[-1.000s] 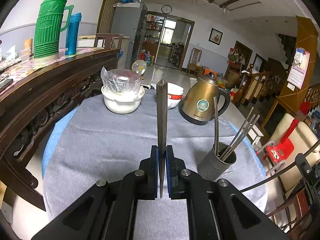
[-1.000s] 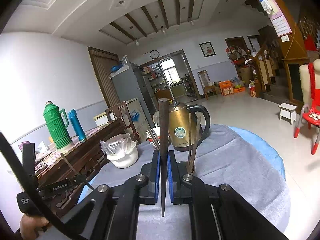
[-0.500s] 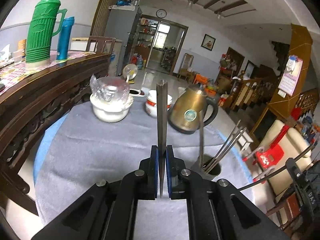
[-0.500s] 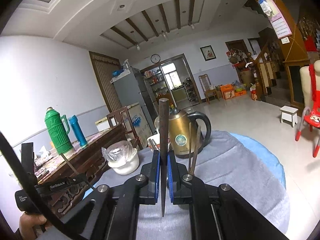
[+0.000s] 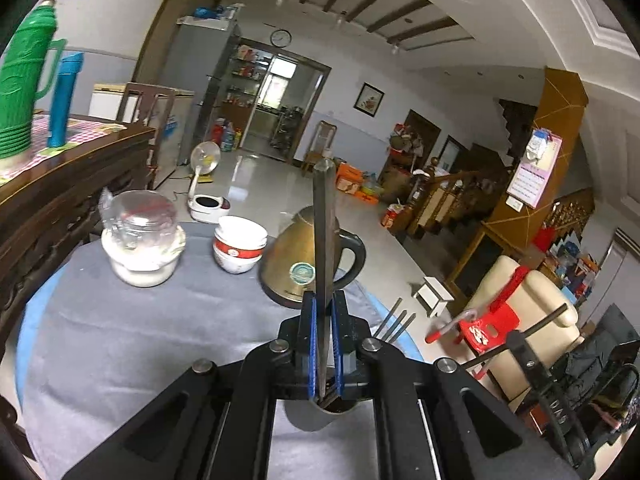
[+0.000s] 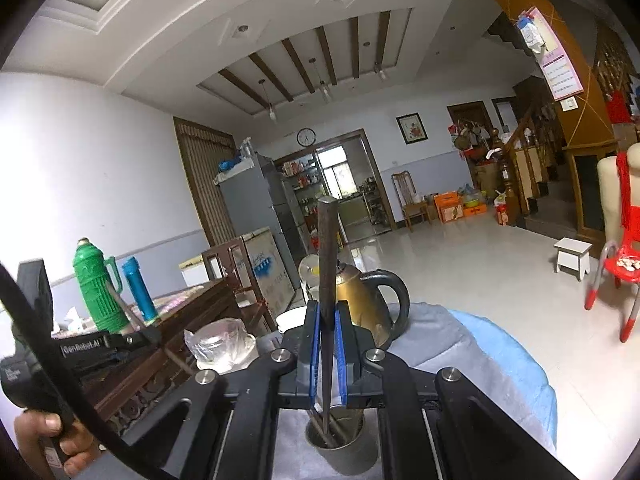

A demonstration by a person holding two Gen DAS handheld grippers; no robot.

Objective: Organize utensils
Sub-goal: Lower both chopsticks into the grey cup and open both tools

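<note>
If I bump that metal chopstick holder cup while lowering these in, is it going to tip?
Possibly. The holder cup looks narrow and thin-walled, so probably light. The chopsticks already in it lean out past its rim, which likely shifts weight to one side. It stands on a soft grey tablecloth, so it may slide less and tip instead.

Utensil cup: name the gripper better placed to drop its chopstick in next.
Right, probably. The right gripper holds the right chopstick with its lower tip inside the cup mouth; the left gripper has the left chopstick ending near the rim.
</note>
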